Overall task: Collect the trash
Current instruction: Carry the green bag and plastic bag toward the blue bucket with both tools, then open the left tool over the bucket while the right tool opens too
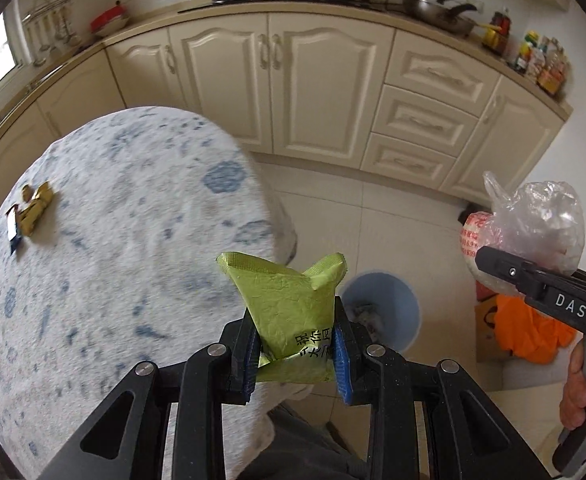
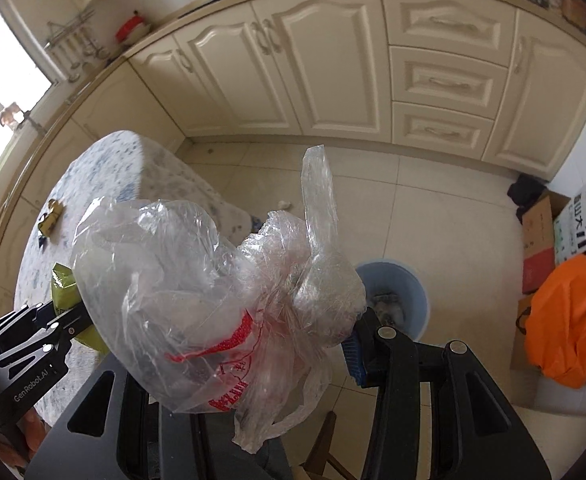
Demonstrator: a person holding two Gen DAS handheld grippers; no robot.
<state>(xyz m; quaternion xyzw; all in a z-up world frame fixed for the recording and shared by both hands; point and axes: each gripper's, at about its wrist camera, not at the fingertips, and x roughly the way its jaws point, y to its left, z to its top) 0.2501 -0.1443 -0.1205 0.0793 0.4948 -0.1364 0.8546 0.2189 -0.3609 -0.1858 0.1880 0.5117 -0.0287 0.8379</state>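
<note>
Indoors, speckled tablecloth (image 1: 113, 240), tiled kitchen floor (image 1: 405, 216), left gripper (image 1: 297, 360) clamping green packet (image 1: 289, 308), right gripper (image 2: 253, 344) clamping plastic bag (image 2: 197, 300).

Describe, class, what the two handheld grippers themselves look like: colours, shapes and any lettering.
Both are black plastic with angular linkage arms, triangular cut-outs and silver pivot pins. The left gripper has ribbed blue pads on its fingers; the right gripper shows one blue pad. White lettering reads "DAS" on the right one, "GenRobot.AI" on the left. No cables or sleeves are visible.

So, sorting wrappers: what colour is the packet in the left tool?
Green packet with black print, clearest in the left wrist view.
</note>
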